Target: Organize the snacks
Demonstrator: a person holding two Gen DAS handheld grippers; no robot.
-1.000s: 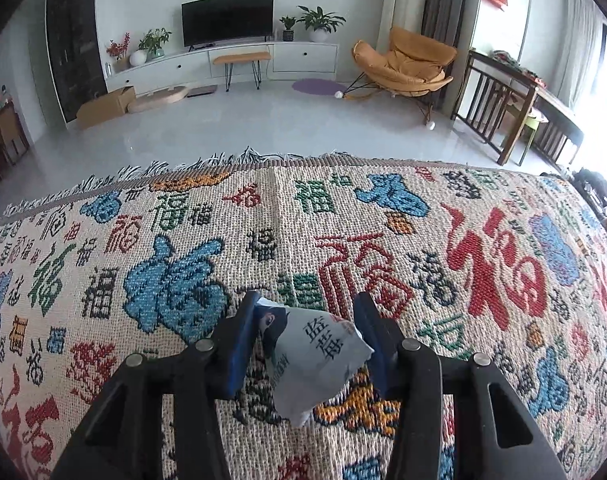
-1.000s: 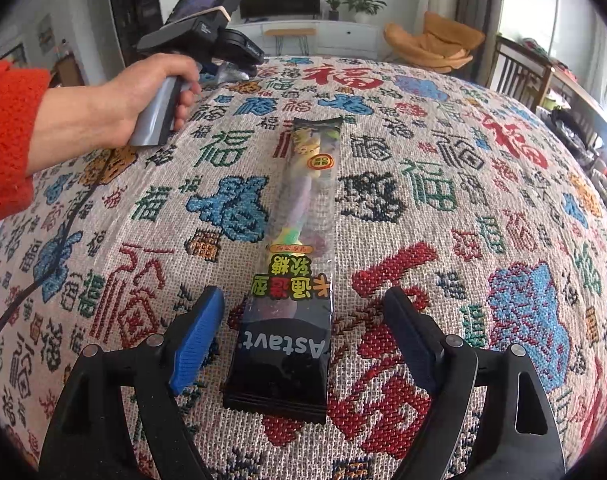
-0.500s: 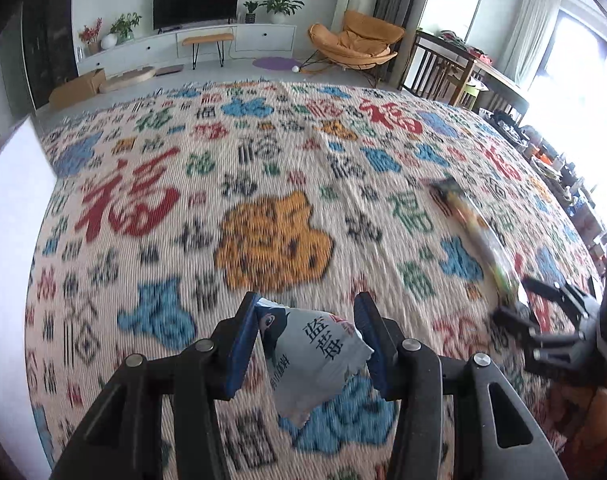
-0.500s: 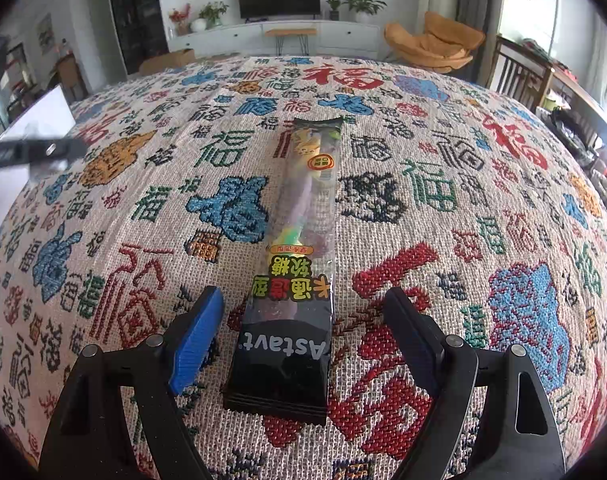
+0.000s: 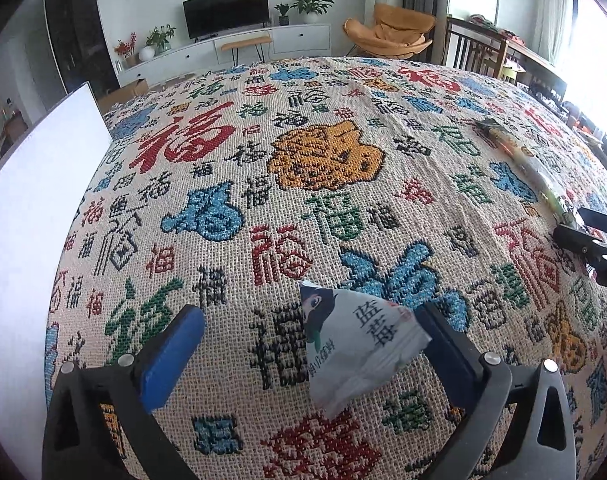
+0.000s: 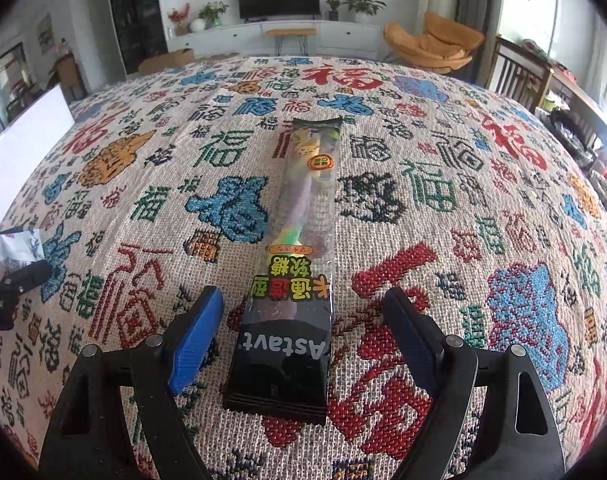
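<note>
A small white blueberry snack packet [image 5: 355, 344] lies on the patterned cloth between the fingers of my left gripper [image 5: 311, 348], which is open; the packet leans against the right finger. It also shows at the left edge of the right wrist view [image 6: 17, 245]. A long black-ended gummy candy pack [image 6: 299, 256] lies lengthwise on the cloth, its near end between the fingers of my right gripper [image 6: 303, 332], which is open and not touching it. The candy pack also shows far right in the left wrist view [image 5: 523, 164], with the right gripper [image 5: 591, 240] at its end.
A white box wall [image 5: 31, 216] stands at the table's left edge, also seen in the right wrist view [image 6: 27, 136]. The cloth-covered table [image 6: 463, 200] drops off at the far edge. Chairs and a side table stand beyond to the right.
My left gripper has opened and let the white packet down onto the cloth, after swinging back from the far side. The right gripper and candy pack have not moved.
</note>
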